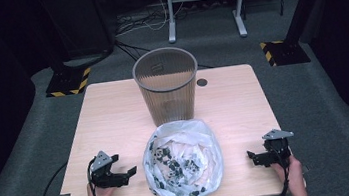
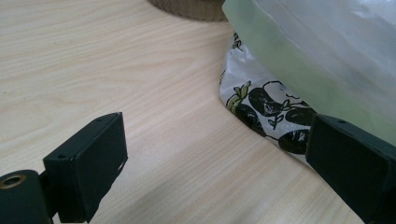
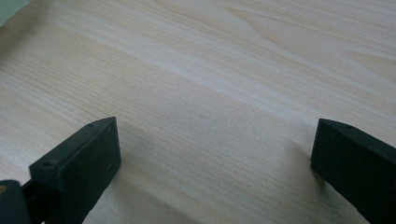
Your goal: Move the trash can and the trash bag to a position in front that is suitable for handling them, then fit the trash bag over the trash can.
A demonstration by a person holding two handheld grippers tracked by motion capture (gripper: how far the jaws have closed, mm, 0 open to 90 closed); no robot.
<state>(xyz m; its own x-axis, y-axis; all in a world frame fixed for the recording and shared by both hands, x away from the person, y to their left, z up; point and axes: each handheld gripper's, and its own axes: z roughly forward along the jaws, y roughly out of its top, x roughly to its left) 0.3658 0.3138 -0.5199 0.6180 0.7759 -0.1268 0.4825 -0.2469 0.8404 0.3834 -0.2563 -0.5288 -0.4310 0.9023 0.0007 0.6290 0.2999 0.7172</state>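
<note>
The plastic bag (image 1: 183,161) lies at the near middle of the wooden table (image 1: 114,115), just in front of the grey waste bin (image 1: 166,85) and about touching its base; the bag is translucent white with a greenish tint and dark printed fruit shapes, puffed up and crumpled, mouth apparently facing up. The left gripper (image 1: 124,173) sits low on the table just beside the bag's left edge, jaws spread wide with nothing between them; in the left gripper view the printed film (image 2: 275,112) lies right by one jaw, not pinched. The right gripper (image 1: 254,157) rests near the bag's right side, a little apart from it, jaws also spread and empty over bare wood (image 3: 210,93). Judging by looks, the bag is very light, thin and limp: it will crumple, slide on the smooth tabletop and slip out of a shallow pinch, though it is not fragile. Best hold is likely the rim or a raised fold at each side, one gripper per side, pinching a doubled layer of film rather than the flat bottom. Risk: a jaw pushes the bag away instead of catching it, or grabs one layer only.
</note>
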